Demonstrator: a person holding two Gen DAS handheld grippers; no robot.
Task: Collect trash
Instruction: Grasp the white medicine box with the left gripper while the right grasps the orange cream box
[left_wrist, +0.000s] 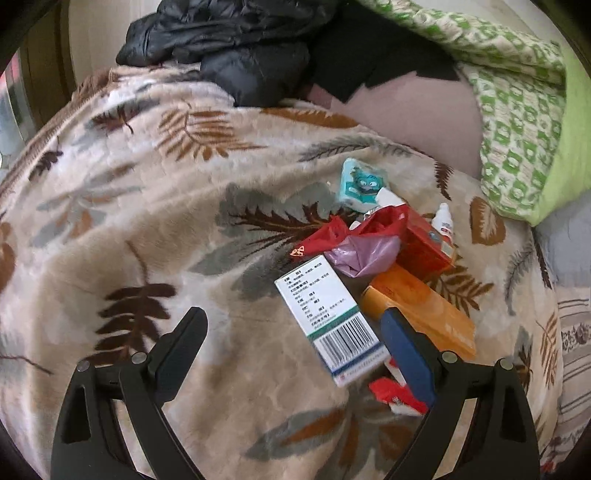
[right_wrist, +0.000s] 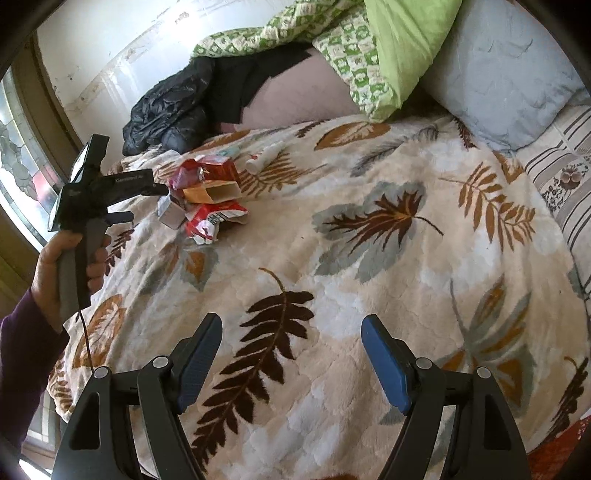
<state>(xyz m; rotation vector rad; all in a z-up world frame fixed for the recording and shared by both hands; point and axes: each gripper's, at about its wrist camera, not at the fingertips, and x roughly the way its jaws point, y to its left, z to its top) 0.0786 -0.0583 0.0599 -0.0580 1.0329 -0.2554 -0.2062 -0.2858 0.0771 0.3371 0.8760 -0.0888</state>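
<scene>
My left gripper (left_wrist: 295, 325) hangs over the leaf-patterned blanket (left_wrist: 147, 229) on the bed, its jaws wide apart with nothing pressed between them; the white carton with the barcode (left_wrist: 328, 317) lies in the gap, nearer my blue-padded finger, but I cannot tell whether that pad touches it. That carton is my landmark for the trash pile: the orange box (left_wrist: 424, 310) lies just beside it on the far side of that finger, a torn red-and-white wrapper (left_wrist: 395, 397) sits just below its barcode end, and a crumpled red bag (left_wrist: 373, 225) with a pinkish plastic scrap (left_wrist: 365, 254) touches its upper end. Beyond those, farther from the carton, sit a red box (left_wrist: 424, 243), a small white dropper bottle (left_wrist: 443, 221) and a teal-printed tissue pack (left_wrist: 360, 184). A black jacket (left_wrist: 221, 40) lies well beyond the carton at the blanket's far edge. My right gripper (right_wrist: 291, 339) is well apart from the pile, over bare blanket, jaws standing wide and empty. From there I see my left hand (right_wrist: 70, 266) gripping the other tool's handle.
</scene>
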